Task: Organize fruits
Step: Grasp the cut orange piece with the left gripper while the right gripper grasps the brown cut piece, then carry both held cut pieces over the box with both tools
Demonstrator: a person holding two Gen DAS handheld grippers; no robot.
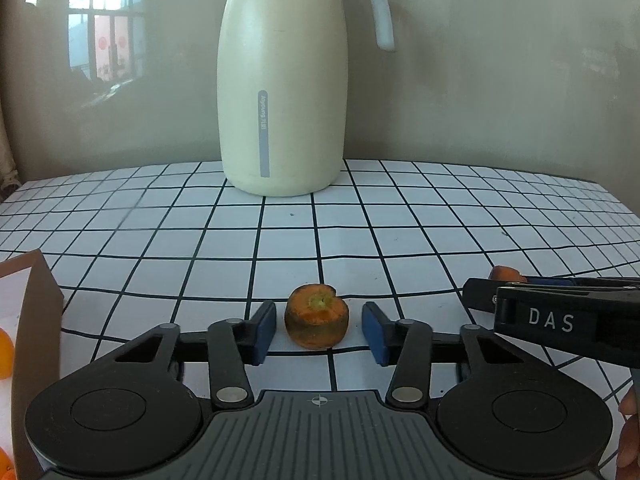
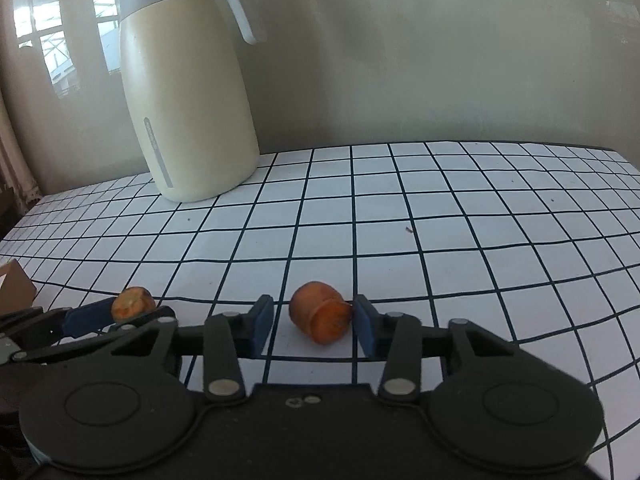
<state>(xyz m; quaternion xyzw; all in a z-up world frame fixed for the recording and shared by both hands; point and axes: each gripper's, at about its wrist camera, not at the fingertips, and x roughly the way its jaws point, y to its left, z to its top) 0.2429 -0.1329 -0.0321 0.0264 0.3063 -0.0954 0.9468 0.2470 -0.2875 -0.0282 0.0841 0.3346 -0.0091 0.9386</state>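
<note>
The left gripper (image 1: pixel 319 330) stands with its blue pads apart, one on either side of a squat orange carrot stump with a greenish stalk scar on top (image 1: pixel 316 316). Bare tablecloth shows between each pad and the stump, so nothing is clamped. The stump sits upright on the cloth in the lower middle of the left wrist view.

The right gripper (image 2: pixel 314 326) brackets a second piece, a short orange carrot chunk lying tilted on its side (image 2: pixel 320 316), low in the centre of the right wrist view. The pad on the picture's right looks to be touching the cut face. The other pad is clear of the chunk, so this is a near grip, not a full one.

Both pieces rest on the white tablecloth with a black grid (image 1: pixel 400 220). A tall cream insulated jug with a grey handle (image 1: pixel 280 80) stands well behind them. At the left edge is a brown cardboard box (image 1: pixel 36 300) with something orange inside (probably the place to put them).

To finish this step well, centre each piece between the pads before squeezing. The tilted chunk may roll or pivot if pushed from one side only, so squeeze gently and lift straight up. The two grippers are close, so keep them from knocking each other.
</note>
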